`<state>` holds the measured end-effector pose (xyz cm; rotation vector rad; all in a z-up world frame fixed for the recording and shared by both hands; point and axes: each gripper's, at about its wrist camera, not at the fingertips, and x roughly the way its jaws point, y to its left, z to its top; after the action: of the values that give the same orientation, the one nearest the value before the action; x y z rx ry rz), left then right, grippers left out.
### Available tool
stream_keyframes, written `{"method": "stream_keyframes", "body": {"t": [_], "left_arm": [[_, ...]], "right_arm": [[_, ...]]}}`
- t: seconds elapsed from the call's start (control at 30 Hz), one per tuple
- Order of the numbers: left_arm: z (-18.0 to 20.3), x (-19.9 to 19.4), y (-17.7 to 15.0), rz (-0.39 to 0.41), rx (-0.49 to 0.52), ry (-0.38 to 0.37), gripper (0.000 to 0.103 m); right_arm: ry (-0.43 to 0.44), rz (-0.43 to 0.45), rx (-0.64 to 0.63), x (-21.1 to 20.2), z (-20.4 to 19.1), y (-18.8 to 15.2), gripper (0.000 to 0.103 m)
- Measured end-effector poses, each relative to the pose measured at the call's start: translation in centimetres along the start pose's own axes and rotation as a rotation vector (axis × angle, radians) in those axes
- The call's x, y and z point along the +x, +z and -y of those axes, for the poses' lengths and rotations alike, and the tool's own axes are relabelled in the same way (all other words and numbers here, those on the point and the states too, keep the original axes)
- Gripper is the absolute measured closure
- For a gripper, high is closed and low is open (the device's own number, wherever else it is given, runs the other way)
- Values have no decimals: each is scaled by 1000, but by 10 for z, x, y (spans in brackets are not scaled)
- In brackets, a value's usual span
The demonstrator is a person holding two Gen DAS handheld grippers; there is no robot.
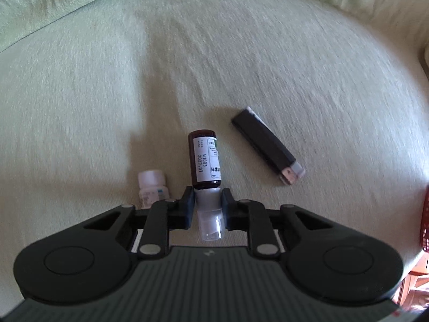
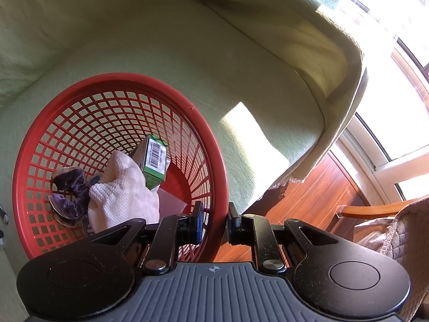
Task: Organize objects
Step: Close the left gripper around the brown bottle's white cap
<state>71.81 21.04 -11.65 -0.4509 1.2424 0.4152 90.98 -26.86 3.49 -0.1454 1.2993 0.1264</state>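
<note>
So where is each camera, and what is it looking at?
Left wrist: sits on the left gripper, looking down at the green sofa; its black fingers pinch a brown bottle by its white neck, with a white bottle and a black lighter lying nearby.
Right wrist: sits on the right gripper, looking into the red basket; its fingers clamp the rim, with floor and window to the right.
Shared: the sofa and the basket, a red sliver at the left view's right edge.

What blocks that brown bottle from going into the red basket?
Nothing visible. The left tool grips the brown bottle by its white cap. The right tool grips the basket's rim; the open top has room beside the green box and cloth.
</note>
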Motion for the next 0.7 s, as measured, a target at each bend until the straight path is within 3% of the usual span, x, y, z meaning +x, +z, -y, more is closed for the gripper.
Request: {"method": "stream_keyframes", "body": {"t": [0.1, 0.2, 0.37, 0.7], "left_arm": [[11, -6, -18, -26, 6, -41, 86], [18, -7, -28, -36, 14, -34, 83], [18, -5, -19, -27, -27, -14, 79], [34, 0, -7, -21, 40, 32, 83]], "right_arm": [[2, 3, -1, -1, -1, -1, 90], [2, 4, -4, -2, -1, -1, 90], [2, 11, -9, -2, -2, -1, 90], [8, 25, -14, -4, -2, -4, 90]]}}
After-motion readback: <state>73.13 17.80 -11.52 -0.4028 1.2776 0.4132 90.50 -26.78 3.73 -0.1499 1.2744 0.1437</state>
